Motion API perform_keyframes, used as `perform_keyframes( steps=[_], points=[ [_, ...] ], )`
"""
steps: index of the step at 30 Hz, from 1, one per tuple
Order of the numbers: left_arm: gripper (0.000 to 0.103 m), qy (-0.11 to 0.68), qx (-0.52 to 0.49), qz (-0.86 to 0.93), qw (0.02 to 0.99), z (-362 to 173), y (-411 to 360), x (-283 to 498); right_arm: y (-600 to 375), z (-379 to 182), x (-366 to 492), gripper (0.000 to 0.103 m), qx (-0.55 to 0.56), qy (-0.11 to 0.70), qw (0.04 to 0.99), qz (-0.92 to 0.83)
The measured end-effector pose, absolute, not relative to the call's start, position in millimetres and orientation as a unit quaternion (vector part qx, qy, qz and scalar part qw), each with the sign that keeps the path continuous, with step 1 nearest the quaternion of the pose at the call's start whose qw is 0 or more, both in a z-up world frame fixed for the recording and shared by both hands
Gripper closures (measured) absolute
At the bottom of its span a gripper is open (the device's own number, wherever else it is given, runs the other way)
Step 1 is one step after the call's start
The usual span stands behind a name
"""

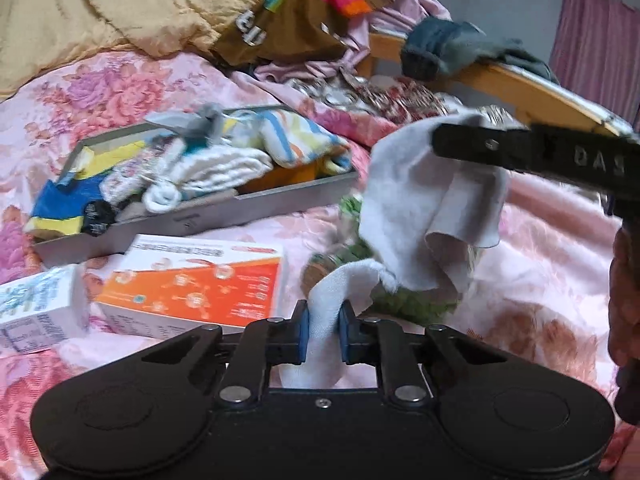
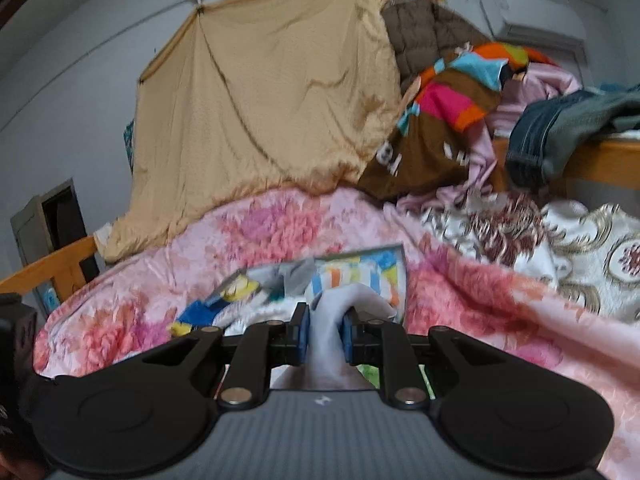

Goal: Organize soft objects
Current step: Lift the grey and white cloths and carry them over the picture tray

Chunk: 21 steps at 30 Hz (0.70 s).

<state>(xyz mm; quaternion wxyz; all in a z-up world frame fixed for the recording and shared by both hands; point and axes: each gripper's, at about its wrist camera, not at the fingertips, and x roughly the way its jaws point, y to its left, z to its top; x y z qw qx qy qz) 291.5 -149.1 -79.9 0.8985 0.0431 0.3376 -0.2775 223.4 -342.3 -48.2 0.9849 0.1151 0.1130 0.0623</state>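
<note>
Left wrist view: gray tray (image 1: 256,200) on the bed (image 1: 540,240) already part-filled with cloths, left gripper (image 1: 324,318) jaws pinched on a white cloth (image 1: 432,208) above the bed; right wrist view: right gripper (image 2: 325,320) clamps its other end, unplaced.

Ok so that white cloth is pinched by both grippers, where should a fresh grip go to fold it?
Probably the loose hanging corner of the white cloth. The left gripper pinches one bunched end and the right gripper the upper edge, so the cloth droops in folds between them. Come from below, on the open bedspread side, where that corner dangles free.
</note>
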Motion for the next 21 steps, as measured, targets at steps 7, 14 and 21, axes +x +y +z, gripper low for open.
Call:
perform_keyframes(
  steps=[7, 14, 21],
  points=[
    [0.087, 0.316, 0.026, -0.248, 0.915, -56, -109, 306, -347, -23, 258, 0.084, 0.133, 0.074, 0.987, 0.049],
    [0.087, 0.282, 0.015, -0.207, 0.936, -35, -91, 357, -329, -2, 322, 0.086, 0.147, 0.037, 0.985, 0.084],
    [0.087, 0.258, -0.012, -0.193, 0.947, -31, -99, 420, -338, -23, 360, 0.085, 0.152, 0.094, 0.981, 0.082]
  ],
)
